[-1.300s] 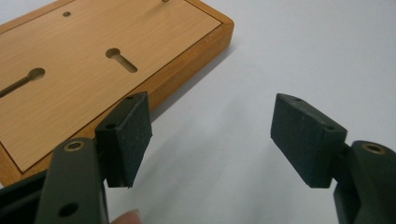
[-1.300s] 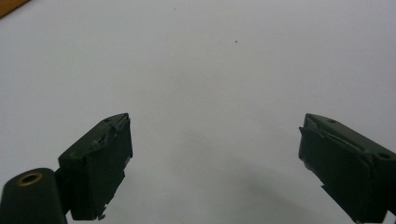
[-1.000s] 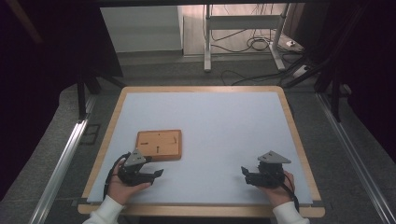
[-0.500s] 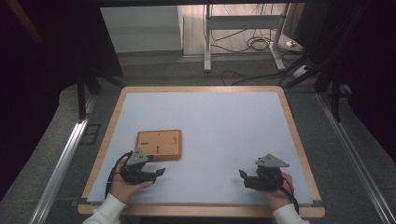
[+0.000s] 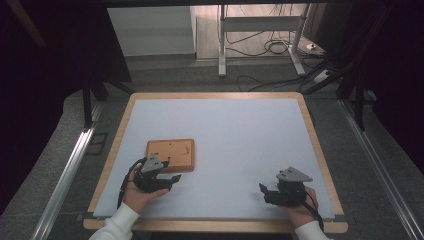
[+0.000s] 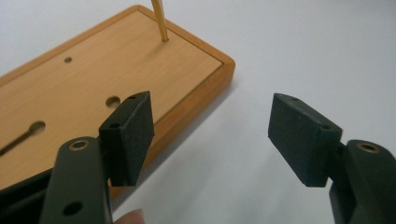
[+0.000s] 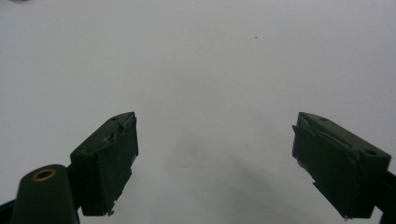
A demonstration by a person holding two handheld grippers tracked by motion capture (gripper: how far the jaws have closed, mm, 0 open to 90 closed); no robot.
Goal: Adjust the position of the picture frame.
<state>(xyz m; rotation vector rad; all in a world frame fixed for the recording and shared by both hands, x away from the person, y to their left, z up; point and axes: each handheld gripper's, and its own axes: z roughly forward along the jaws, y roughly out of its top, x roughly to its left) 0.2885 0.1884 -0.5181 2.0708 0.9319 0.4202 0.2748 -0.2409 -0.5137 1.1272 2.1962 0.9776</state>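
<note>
Wooden board [image 5: 170, 153] lies on the white table [image 5: 240, 135], long axis crosswise; left gripper [image 5: 172, 179], jaws apart, sits just beside its near edge; right gripper [image 5: 264, 192], also agape, well apart.

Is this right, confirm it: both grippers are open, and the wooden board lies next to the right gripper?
Not quite. Both grippers are open, but the wooden board lies next to the left gripper, not the right gripper. The high view shows it, and the left gripper view has the board beside its jaws.
</note>
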